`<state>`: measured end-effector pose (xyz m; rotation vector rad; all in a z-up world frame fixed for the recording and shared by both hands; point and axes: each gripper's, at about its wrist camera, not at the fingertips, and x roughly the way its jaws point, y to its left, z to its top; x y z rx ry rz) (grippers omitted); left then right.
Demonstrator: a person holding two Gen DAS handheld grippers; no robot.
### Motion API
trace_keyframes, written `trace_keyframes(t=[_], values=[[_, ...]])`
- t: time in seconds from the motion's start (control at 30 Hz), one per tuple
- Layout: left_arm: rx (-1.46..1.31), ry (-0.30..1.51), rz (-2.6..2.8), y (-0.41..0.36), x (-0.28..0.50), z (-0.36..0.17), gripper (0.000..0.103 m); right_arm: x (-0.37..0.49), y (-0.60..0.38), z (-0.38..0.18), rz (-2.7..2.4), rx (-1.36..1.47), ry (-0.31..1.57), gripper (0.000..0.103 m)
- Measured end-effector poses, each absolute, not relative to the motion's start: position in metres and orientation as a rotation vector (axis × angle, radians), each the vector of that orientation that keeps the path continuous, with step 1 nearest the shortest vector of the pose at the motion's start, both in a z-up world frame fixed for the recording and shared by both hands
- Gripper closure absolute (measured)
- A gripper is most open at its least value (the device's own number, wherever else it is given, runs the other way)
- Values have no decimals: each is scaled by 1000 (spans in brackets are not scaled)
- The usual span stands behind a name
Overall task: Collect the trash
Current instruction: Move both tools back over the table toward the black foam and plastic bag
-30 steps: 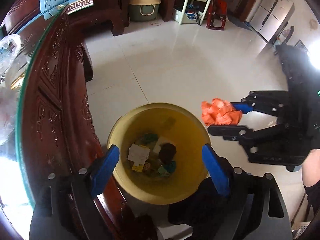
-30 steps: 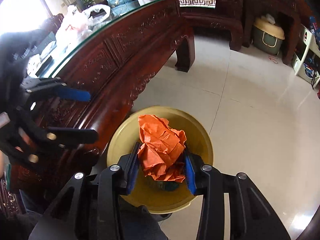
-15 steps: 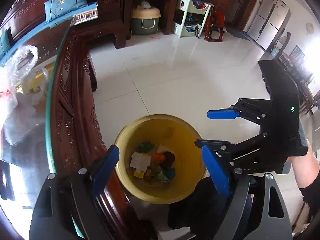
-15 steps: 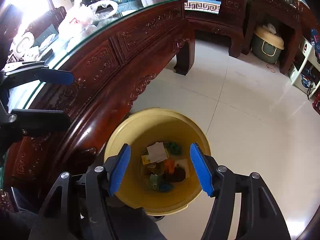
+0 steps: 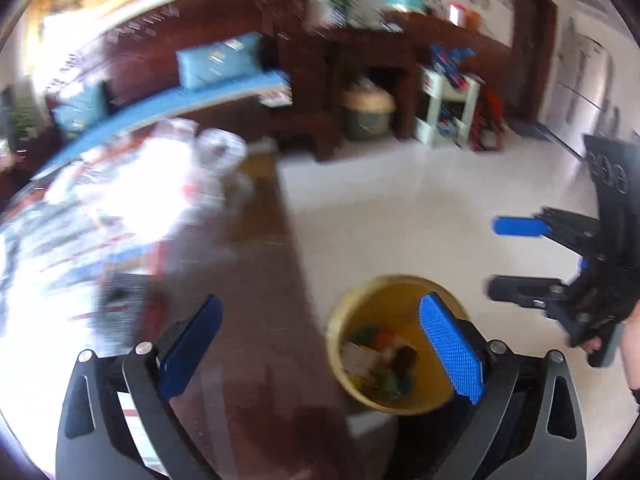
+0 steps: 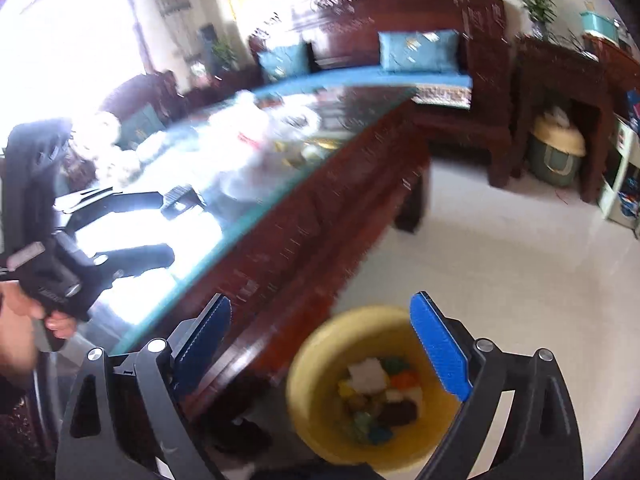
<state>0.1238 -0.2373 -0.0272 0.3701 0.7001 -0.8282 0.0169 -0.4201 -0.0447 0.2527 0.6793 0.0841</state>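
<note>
A bin is set on the floor just beside the table; trash is held in it, bags on the table.

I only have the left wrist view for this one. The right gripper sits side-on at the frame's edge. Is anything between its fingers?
Observer: No. The right wrist view shows the right gripper empty, its jaws opening, with the yellow bin lower down on the floor ahead.
Operator: Where is the left gripper relative to the table?
Observer: The left gripper is over the glass table top. Its jaws are opening and nothing is between them.
Operator: Is a hand visible on it?
Observer: Yes, a hand grips its handle at the left edge of the right wrist view.
</note>
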Motion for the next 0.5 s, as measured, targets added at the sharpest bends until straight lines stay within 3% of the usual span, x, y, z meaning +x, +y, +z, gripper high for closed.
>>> trace_keyframes(t=[0.2,0.5], values=[[311,635,-617,-170,169,-8,4,50,-385,-29,171,254,657,12],[375,789,-560,-159,243,-51,4,86,-342,-26,245,217,671,12]])
